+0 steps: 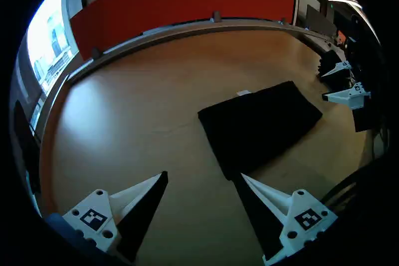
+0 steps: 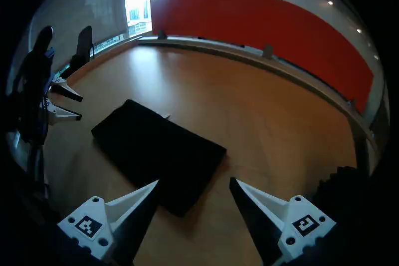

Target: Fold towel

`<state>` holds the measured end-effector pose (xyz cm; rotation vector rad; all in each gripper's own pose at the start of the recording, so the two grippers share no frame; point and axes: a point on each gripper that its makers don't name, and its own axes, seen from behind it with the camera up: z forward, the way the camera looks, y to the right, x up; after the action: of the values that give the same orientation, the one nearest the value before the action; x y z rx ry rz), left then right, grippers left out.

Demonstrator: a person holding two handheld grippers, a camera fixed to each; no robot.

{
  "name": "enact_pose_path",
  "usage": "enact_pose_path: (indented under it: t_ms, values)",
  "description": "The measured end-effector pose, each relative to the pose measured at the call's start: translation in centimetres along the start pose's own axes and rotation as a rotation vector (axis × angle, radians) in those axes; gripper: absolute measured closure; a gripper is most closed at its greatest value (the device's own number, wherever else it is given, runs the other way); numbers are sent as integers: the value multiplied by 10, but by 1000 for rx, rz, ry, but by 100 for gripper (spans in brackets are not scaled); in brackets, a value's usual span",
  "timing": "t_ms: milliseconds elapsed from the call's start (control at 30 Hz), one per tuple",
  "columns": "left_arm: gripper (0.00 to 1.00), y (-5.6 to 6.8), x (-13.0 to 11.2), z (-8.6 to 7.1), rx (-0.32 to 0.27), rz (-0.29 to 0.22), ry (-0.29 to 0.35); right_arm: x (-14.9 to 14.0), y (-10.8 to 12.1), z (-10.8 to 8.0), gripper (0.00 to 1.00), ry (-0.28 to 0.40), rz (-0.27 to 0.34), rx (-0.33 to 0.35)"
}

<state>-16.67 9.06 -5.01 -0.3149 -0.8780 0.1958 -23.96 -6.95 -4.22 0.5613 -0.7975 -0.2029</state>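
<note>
Left claw (image 1: 204, 175) spread, holding nothing, over the wooden bench (image 1: 139, 116). Right claw (image 2: 194, 181) likewise spread and empty. Black towel (image 1: 259, 124) lies folded flat on the bench, centre-right of the left gripper view, just beyond the fingertips.

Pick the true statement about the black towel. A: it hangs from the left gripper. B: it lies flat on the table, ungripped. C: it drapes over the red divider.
B: the black towel lies flat on the wooden table, while the left gripper and the right gripper stand open.
</note>
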Motion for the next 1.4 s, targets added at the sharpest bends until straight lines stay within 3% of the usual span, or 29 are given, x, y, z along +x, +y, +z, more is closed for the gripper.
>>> enact_pose_path:
  t_ms: [367, 1000, 1400]
  values:
    - [2, -5, -18, -17, 30, -75, 23, -10, -5, 5, 0, -32, -51, 33]
    - [2, -6, -41, -32, 68, -153, 101, -29, -14, 9, 2, -79, -118, 73]
    - [2, -5, -55, -35, 89, -159, 116, -40, -13, 11, 16, -121, -140, 79]
